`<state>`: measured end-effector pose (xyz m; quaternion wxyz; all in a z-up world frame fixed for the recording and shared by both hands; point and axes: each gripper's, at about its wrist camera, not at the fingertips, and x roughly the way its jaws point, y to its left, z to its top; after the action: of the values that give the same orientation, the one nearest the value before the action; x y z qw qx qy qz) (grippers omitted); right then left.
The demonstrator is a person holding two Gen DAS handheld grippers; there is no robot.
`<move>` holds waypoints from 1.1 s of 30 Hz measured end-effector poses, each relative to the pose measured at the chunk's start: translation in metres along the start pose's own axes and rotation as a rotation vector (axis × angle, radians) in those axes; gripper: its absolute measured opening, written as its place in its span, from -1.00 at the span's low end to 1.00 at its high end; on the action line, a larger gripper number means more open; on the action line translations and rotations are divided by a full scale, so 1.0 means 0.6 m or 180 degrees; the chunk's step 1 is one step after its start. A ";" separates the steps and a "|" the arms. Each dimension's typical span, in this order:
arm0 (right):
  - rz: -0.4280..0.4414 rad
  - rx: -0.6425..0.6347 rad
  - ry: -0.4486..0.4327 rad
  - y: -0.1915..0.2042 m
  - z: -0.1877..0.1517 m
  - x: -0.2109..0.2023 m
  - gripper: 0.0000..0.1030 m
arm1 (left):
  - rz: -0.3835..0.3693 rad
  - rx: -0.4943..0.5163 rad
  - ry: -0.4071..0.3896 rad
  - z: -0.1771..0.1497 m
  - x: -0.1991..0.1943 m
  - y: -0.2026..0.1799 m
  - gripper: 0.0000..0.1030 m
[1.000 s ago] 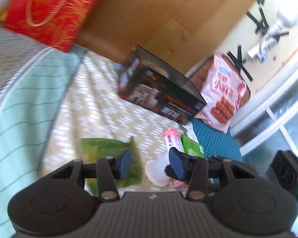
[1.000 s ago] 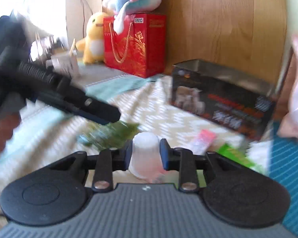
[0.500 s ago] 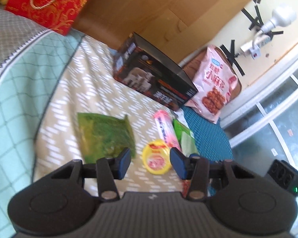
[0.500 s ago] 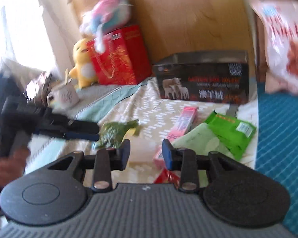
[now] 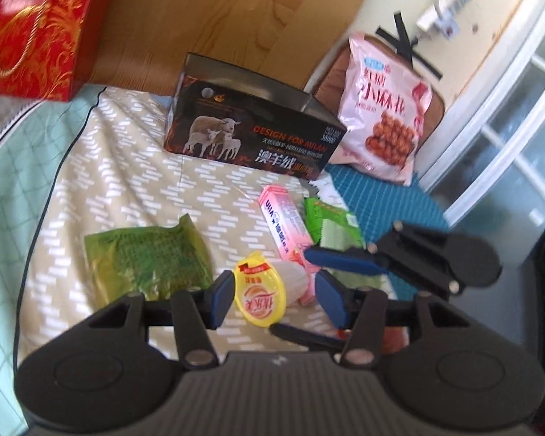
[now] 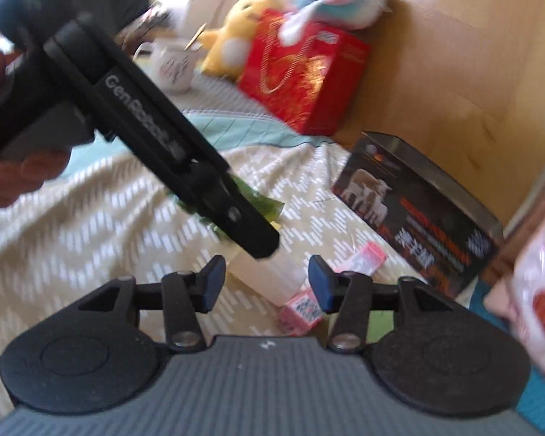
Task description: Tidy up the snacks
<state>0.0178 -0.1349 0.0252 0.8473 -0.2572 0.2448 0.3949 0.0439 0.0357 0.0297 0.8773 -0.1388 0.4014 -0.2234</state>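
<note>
A: Now, what has been changed?

B: The small cloudy plastic cup with the yellow foil lid was pinched by the right gripper a second ago. It has been let go. Those jaws are being opened, and nothing is pressed between them.

A: Where is the cup found?

B: It is laid on its side on the beige patterned bed cover, near the cover's right edge. It is touching the long pink cardboard box. The crinkly dark green packet is seen just beside it, toward the left edge.

A: And the left gripper?

B: Its blue pads are held spread, one on each side of the cup. No squeezing is seen yet.

A: What is meant by that for the tidying?

B: The cup seems to be handed over, not put away. It will likely be picked up from the left side next. The black cardboard box with sheep printed on it, at the far edge, may be meant for the snacks, but that cannot be told.
</note>
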 end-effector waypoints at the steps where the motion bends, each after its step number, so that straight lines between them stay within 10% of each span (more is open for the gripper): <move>1: 0.0055 -0.0095 0.0062 -0.002 0.002 0.008 0.15 | 0.0037 0.0027 0.0044 0.001 0.008 0.000 -0.21; 10: 0.0340 -0.0043 0.0082 -0.034 0.002 0.042 0.11 | -0.0183 -0.0209 0.0113 0.042 0.016 0.037 -0.52; 24: -0.0797 0.0544 -0.0465 -0.216 0.066 0.052 0.13 | -0.0270 0.0262 -0.0451 0.277 0.101 -0.058 -0.45; 33: -0.0831 0.1303 -0.0547 -0.258 0.026 0.044 0.28 | -0.0252 0.0034 -0.0419 0.246 0.111 -0.035 -0.30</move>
<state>0.1590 -0.1968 0.0581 0.9433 -0.0752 0.2114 0.2447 0.1895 -0.0066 0.0905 0.8930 -0.1642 0.3358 -0.2505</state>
